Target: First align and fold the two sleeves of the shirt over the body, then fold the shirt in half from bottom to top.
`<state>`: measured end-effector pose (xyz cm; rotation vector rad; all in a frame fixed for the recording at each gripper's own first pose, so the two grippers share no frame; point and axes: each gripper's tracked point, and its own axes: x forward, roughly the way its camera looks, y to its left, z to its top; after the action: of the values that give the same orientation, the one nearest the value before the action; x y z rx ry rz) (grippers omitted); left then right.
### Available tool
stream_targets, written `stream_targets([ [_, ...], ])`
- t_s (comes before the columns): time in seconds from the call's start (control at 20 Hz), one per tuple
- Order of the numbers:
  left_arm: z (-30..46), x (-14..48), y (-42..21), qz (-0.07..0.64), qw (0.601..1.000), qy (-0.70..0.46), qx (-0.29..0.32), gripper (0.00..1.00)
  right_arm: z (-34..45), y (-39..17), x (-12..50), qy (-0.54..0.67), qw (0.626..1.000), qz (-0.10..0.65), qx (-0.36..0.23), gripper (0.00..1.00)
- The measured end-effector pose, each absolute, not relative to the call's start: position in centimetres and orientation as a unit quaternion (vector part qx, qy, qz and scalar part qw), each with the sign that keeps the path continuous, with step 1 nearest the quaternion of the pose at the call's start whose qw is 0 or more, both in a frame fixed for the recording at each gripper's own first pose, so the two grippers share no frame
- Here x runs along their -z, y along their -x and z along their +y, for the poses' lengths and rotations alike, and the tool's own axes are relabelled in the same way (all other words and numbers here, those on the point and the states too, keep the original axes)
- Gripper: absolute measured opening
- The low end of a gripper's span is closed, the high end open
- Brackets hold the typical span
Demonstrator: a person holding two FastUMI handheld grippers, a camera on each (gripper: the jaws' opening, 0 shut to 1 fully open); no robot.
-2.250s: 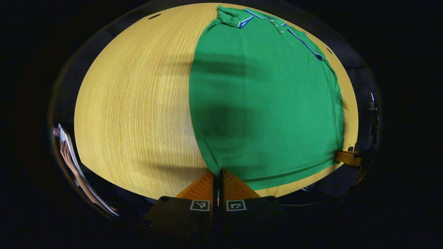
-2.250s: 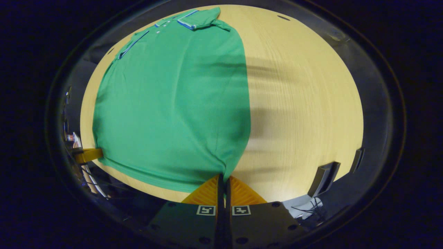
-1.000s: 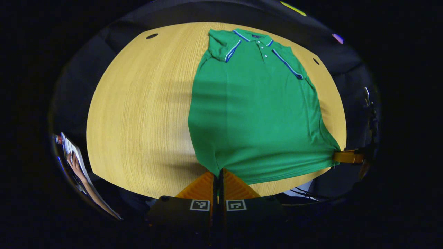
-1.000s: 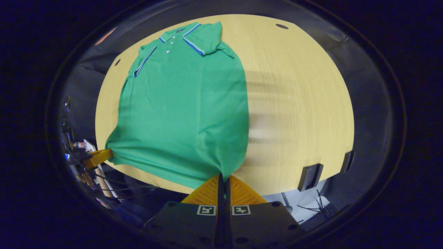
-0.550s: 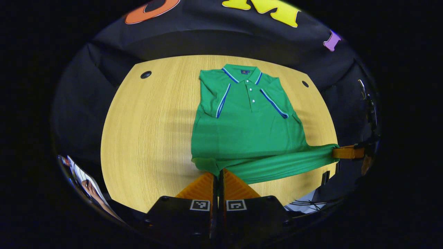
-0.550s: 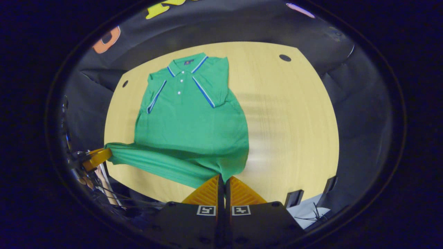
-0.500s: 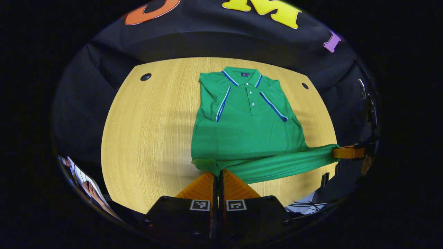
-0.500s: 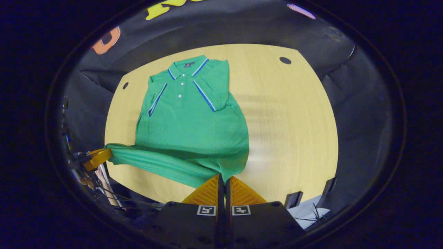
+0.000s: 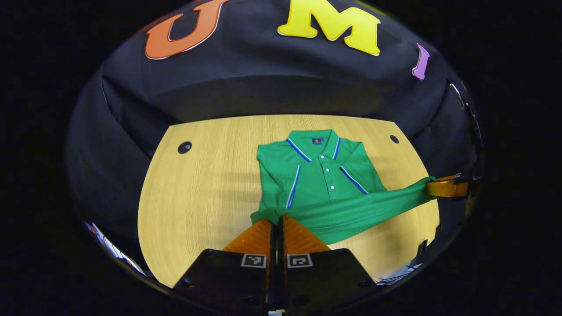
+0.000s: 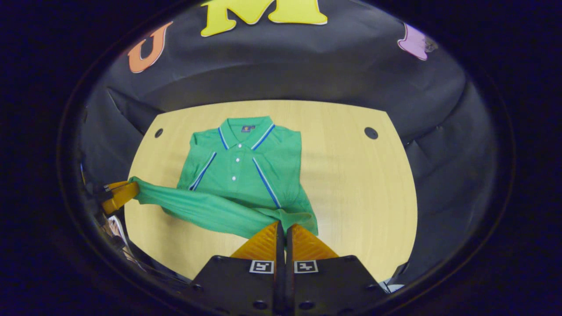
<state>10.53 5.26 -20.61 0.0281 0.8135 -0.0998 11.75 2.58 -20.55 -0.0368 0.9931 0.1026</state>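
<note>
Folding bottom to top is underway: the green polo shirt with blue-white trim [image 9: 322,173] lies on the light wooden counter [image 9: 202,175], both sleeves already folded over the body. The hem is lifted, pinched at each corner by the closed fingers of left gripper [image 9: 276,224] and right gripper [image 10: 283,230]. It is not yet laid at the collar. No containers are seen.

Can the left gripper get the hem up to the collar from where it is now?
Probably yes. The left gripper is shut on the shirt's hem, and the folded sleeves and collar lie flat ahead with nothing on them.
</note>
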Motion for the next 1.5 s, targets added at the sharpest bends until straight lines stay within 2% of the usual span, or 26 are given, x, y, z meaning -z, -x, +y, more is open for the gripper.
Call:
stream_targets([
  [0.2, 6.5, 22.8, -17.1, 0.364, 0.931, -0.018, 0.024, 0.03, 3.5, -19.8, 22.0, 0.011, 0.908, 0.417, -0.048, 0.02],
  [0.35, 6.2, 24.9, -21.4, 0.354, 0.935, -0.010, 0.022, 0.03, 3.6, -24.9, 24.4, 0.003, 0.916, 0.399, -0.046, 0.00],
  [0.45, 5.8, 26.7, -23.7, 0.355, 0.935, -0.013, 0.022, 0.03, 3.7, -28.0, 26.3, -0.006, 0.920, 0.389, -0.050, 0.02],
  [0.5, 5.8, 27.5, -24.6, 0.354, 0.935, -0.019, 0.022, 0.03, 3.9, -29.2, 27.3, -0.012, 0.921, 0.387, -0.052, 0.07],
  [0.55, 5.8, 28.3, -25.5, 0.353, 0.935, -0.026, 0.021, 0.03, 4.1, -30.3, 28.3, -0.020, 0.921, 0.384, -0.054, 0.00],
  [0.6, 5.8, 29.0, -26.2, 0.355, 0.934, -0.031, 0.019, 0.03, 4.4, -31.2, 29.2, -0.026, 0.921, 0.383, -0.059, 0.00],
  [1.3, 6.0, 32.6, -28.1, 0.357, 0.934, -0.014, -0.016, 0.03, 4.2, -33.3, 33.3, -0.003, 0.928, 0.367, -0.062, 0.02],
  [1.5, 6.1, 32.7, -27.9, 0.361, 0.932, -0.018, -0.025, 0.07, 4.2, -33.1, 33.8, -0.006, 0.929, 0.365, -0.056, 0.02],
])
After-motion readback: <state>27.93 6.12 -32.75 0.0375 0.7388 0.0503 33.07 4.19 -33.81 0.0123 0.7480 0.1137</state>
